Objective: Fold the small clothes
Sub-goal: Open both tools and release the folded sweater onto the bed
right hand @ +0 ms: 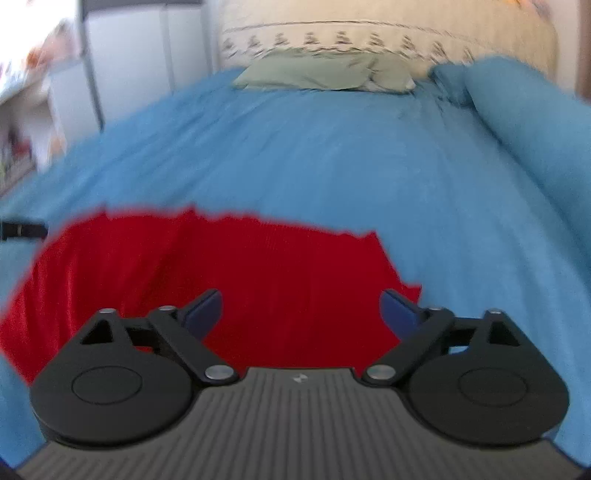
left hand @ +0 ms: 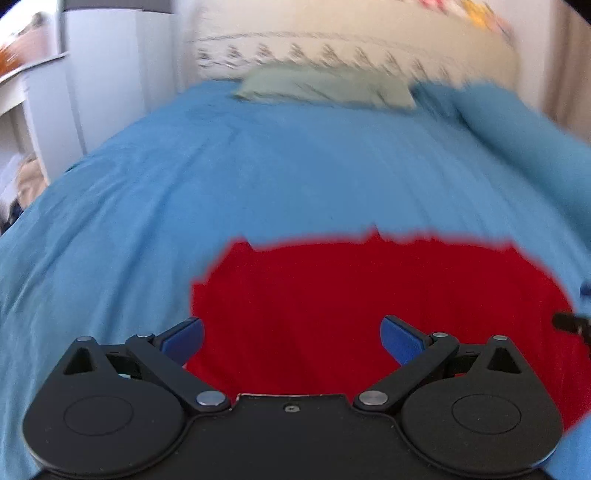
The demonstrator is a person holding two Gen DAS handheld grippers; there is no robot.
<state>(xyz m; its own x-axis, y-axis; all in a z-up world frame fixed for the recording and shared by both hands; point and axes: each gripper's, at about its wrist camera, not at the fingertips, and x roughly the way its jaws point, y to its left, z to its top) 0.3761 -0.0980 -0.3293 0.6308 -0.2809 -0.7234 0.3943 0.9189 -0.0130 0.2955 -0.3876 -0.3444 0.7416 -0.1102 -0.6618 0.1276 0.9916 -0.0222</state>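
Observation:
A red garment [left hand: 369, 291] lies flat on the blue bed cover [left hand: 258, 177]. My left gripper [left hand: 291, 338] is open and empty, held over the garment's near left part. In the right wrist view the same red garment [right hand: 221, 266] lies ahead and to the left on the blue cover [right hand: 369, 166]. My right gripper [right hand: 301, 312] is open and empty, over the garment's near right part. Part of the other gripper shows at the right edge of the left wrist view [left hand: 570, 321] and at the left edge of the right wrist view [right hand: 22, 229]. Both views are blurred.
A pale green pillow [right hand: 325, 72] lies at the head of the bed before a patterned headboard [right hand: 369, 33]. A rolled blue cover [right hand: 528, 122] runs along the right side. White cupboards [right hand: 147, 55] and a shelf [left hand: 18, 85] stand at the left.

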